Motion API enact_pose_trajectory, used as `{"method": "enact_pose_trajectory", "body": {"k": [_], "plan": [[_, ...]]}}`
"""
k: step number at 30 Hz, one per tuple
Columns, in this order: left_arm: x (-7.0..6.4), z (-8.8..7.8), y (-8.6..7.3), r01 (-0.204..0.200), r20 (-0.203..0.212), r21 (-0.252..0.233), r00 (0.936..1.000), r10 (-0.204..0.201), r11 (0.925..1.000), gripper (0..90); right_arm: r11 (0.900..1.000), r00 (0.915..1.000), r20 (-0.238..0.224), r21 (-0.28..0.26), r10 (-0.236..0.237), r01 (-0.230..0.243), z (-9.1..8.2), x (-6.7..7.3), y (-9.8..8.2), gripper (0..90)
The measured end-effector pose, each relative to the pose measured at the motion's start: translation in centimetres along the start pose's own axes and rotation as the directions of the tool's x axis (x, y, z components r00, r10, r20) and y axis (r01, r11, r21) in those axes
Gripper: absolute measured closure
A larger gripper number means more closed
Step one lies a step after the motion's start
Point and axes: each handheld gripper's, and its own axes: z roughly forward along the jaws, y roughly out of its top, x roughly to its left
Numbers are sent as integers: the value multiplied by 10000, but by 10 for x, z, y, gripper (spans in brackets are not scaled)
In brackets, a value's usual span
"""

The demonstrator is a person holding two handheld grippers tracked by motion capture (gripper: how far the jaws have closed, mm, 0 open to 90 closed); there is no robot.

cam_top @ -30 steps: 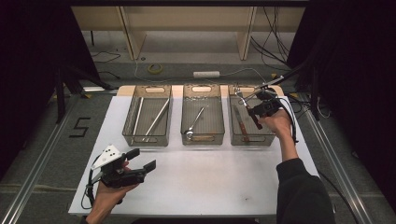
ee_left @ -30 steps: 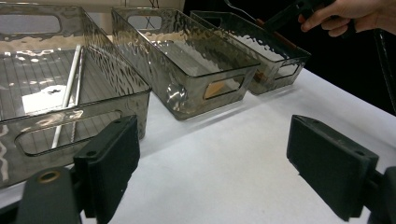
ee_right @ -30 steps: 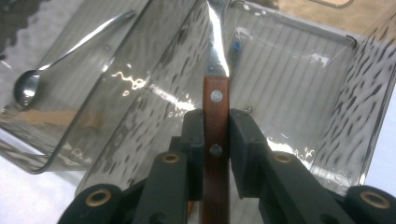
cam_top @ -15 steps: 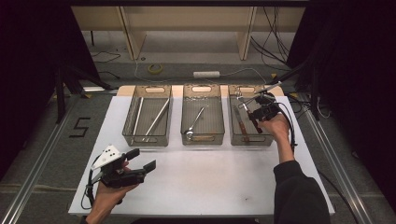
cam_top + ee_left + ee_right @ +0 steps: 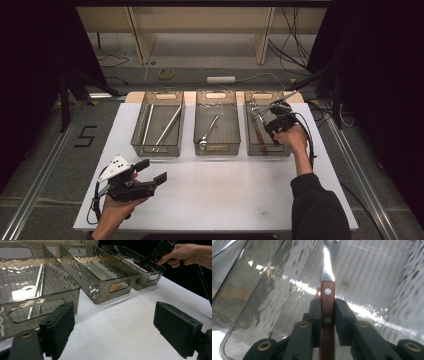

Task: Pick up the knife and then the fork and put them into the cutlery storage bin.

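A knife with a brown wooden handle (image 5: 327, 293) and a steel blade is clamped between the pads of my right gripper (image 5: 327, 307). That gripper (image 5: 267, 129) reaches into the right clear bin (image 5: 270, 151), and the knife (image 5: 259, 131) points down toward the bin's ribbed floor. My left gripper (image 5: 152, 171) rests in a hand near the front left of the white table (image 5: 225, 190). Its jaws (image 5: 117, 327) stand wide apart with nothing between them. It faces the row of bins.
Three clear bins stand side by side at the back of the table. The left bin (image 5: 135, 142) holds long metal utensils (image 5: 167, 127). A spoon (image 5: 207, 131) lies in the middle bin (image 5: 218, 149). Cables run on the floor behind.
The right hand with the knife has shifted slightly toward the near side inside the right bin. The left gripper has stayed put.
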Motion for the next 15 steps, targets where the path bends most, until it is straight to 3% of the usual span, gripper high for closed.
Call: {"method": "enact_pose_trajectory", "body": {"k": [2, 4, 7, 15], "plan": [[0, 0, 0, 23, 12, 25, 10000, -23, 10000, 170, 9999, 10000, -6, 97, 39, -39, 2, 1, 0, 767], [0, 0, 0, 2, 16, 19, 10000, -2, 10000, 170, 9998, 9995, -321, 173, -7, 13, 3, 0, 0, 749], [0, 0, 0, 19, 17, 18, 10000, -19, 10000, 170, 9998, 9986, -519, -186, 112, -122, -1, 0, 1, 700], [0, 0, 0, 17, 23, 11, 10000, -17, 10000, 170, 9984, 9966, -817, -557, -125, 80, -11, 4, 0, 580]]}}
